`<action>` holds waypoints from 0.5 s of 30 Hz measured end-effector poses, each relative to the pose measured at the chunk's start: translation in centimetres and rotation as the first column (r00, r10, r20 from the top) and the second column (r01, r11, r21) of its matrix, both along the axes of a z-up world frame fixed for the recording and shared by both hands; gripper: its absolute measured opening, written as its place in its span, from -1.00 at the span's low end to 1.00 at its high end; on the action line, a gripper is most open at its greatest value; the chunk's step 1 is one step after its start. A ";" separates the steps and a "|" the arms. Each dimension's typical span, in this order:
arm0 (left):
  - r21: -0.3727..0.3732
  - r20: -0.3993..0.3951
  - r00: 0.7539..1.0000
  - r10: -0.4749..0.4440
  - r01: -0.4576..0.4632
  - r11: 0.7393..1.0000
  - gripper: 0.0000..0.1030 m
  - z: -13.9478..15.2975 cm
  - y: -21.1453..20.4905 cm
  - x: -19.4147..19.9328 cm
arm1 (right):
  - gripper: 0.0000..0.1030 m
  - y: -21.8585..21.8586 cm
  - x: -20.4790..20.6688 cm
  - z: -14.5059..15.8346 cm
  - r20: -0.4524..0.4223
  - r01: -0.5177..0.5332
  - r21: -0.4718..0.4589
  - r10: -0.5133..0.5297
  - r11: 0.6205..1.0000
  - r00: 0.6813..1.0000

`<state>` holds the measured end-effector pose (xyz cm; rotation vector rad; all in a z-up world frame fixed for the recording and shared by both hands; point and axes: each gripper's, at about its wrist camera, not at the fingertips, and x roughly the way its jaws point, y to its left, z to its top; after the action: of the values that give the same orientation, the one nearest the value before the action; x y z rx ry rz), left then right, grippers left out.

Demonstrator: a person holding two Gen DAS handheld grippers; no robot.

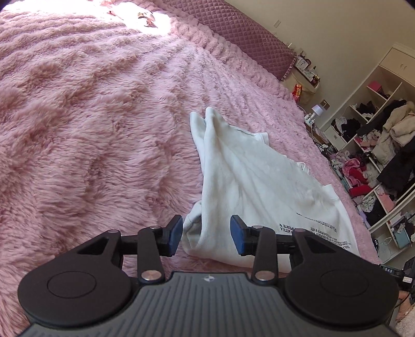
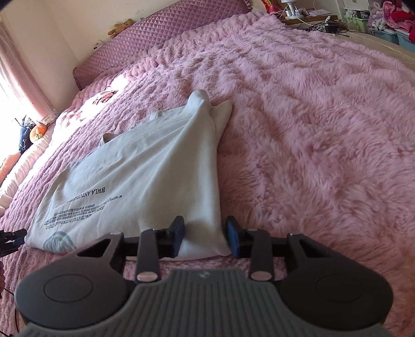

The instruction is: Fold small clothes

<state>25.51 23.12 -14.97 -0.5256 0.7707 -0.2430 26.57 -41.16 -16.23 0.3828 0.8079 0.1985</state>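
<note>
A white T-shirt [image 1: 262,181] with black print lies on the pink fluffy bedspread [image 1: 90,124], its sides folded in. My left gripper [image 1: 206,237] is open, its blue pads on either side of the shirt's near left corner. In the right wrist view the shirt [image 2: 145,176] shows the print upside down. My right gripper [image 2: 205,238] is open, its pads on either side of the shirt's near right corner. I cannot tell whether the pads touch the cloth.
A quilted purple headboard [image 1: 233,33] runs along the far end of the bed. An open wardrobe [image 1: 376,145] full of clothes stands beyond the bed's right side. A bedside table [image 2: 308,15] with cables and soft toys [image 2: 36,132] flank the bed.
</note>
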 end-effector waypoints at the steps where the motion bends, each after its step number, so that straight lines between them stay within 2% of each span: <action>1: -0.002 0.004 0.999 -0.032 0.032 0.999 -0.40 -0.4 -0.5 -0.1 | -0.79 0.1 0.3 0.1 -0.007 0.008 -0.004 -0.008 1.000 1.000; 2: 0.009 0.014 0.998 -0.060 0.060 0.998 -0.95 -0.5 -1.1 0.1 | -0.83 0.1 0.5 0.3 -0.010 0.010 0.004 -0.010 1.000 1.000; 5: 0.049 0.057 0.996 -0.066 0.064 0.997 -0.95 0.6 -2.3 -0.5 | -0.92 0.3 0.1 1.2 0.008 0.015 -0.008 -0.015 1.000 1.000; 8: 0.056 0.073 0.997 0.000 -0.004 0.998 -0.95 1.8 -2.0 -1.6 | -0.95 0.2 -0.9 3.0 0.061 0.025 -0.016 -0.024 1.000 0.998; 9: 0.066 0.057 0.998 0.014 -0.018 0.998 -0.95 1.7 -1.7 -1.6 | -0.96 0.2 -1.2 3.3 0.070 0.026 -0.022 -0.025 0.999 0.997; 11: 0.090 -0.024 0.999 0.023 -0.021 0.996 -0.94 0.4 -1.5 -1.1 | -0.96 0.3 -1.3 3.0 0.057 0.020 -0.039 -0.018 0.999 0.998; 13: 0.108 -0.087 0.996 0.016 -0.007 0.994 -0.94 -1.4 -1.6 -0.4 | -0.96 0.0 -0.6 1.1 0.008 0.021 -0.056 -0.021 0.998 1.000; 15: 0.111 -0.105 0.994 0.012 0.000 0.994 -0.93 -2.0 -1.8 0.1 | -0.96 -0.4 -0.3 -0.5 -0.026 0.043 -0.038 -0.044 0.998 0.999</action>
<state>25.61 21.30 -17.00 -0.4381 0.8798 -0.1664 26.28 -41.55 -16.76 0.3677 0.8277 0.1379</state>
